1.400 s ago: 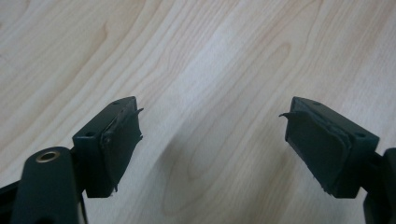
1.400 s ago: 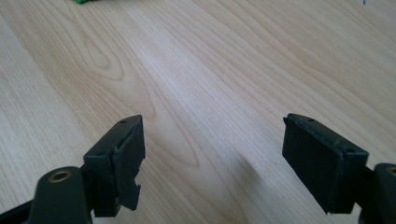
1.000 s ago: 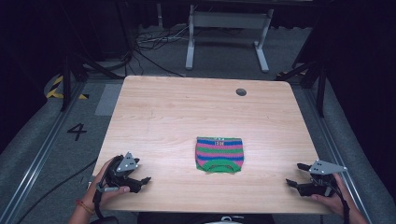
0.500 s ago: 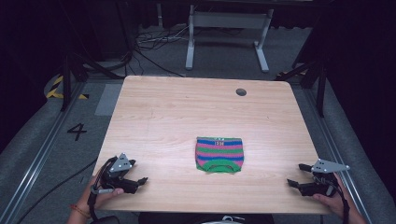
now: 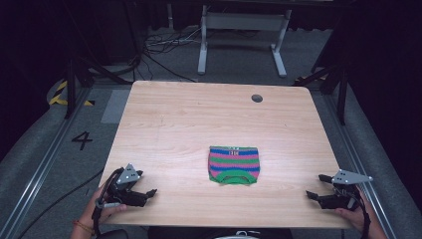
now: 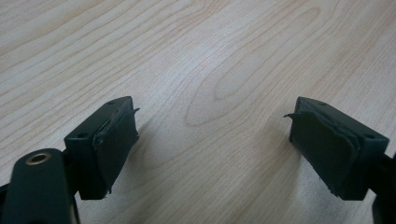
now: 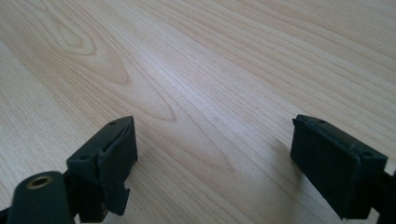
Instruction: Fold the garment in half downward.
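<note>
At table (image 5: 189, 124) corners, grippers (image 5: 149, 191) spread, apart

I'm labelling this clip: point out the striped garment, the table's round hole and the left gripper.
striped garment (image 5: 234, 165), high view, middle stripes.
round hole (image 5: 257, 98), high view, its dark centre.
left gripper (image 5: 150, 191), high view, between its jaw tips.

One wooden table (image 5: 174, 129) carries one folded striped garment (image 5: 234, 165), lying toward the table's near edge at its middle. One round dark hole (image 5: 257, 98) sits in the table near its far right corner. Two grippers rest at the table's near corners: the left gripper (image 5: 145, 193) and the right gripper (image 5: 315, 186). Each is held by one hand, two hands in all.
</note>
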### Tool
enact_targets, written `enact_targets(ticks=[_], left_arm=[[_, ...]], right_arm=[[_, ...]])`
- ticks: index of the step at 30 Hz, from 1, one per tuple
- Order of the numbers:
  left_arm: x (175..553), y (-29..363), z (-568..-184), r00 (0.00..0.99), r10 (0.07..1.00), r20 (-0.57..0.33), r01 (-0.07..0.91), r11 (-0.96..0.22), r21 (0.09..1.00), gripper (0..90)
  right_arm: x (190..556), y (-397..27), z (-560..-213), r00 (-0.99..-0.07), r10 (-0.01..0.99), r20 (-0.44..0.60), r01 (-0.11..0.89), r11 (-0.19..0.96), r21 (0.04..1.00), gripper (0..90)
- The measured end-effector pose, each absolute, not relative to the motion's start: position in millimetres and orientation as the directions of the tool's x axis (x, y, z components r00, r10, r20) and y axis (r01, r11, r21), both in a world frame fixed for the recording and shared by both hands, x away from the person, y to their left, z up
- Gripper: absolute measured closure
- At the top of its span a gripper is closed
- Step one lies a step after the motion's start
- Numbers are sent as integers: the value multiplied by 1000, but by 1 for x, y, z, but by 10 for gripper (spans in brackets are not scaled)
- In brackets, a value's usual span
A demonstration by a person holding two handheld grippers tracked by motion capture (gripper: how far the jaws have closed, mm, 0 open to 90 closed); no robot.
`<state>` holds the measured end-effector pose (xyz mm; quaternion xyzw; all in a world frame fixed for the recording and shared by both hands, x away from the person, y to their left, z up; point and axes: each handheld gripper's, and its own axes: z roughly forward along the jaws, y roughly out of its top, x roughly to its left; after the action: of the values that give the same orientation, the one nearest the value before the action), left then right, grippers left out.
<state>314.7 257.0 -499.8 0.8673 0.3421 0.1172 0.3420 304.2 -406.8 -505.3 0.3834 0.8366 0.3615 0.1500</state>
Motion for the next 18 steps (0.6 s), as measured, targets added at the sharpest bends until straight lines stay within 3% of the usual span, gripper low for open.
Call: enact_targets(ticks=[18], left_arm=[[315,257,-500,736,676,-35,520,-532,669,136]], right_arm=[[305,-406,-505,-648,761,23,543,440,715,122]])
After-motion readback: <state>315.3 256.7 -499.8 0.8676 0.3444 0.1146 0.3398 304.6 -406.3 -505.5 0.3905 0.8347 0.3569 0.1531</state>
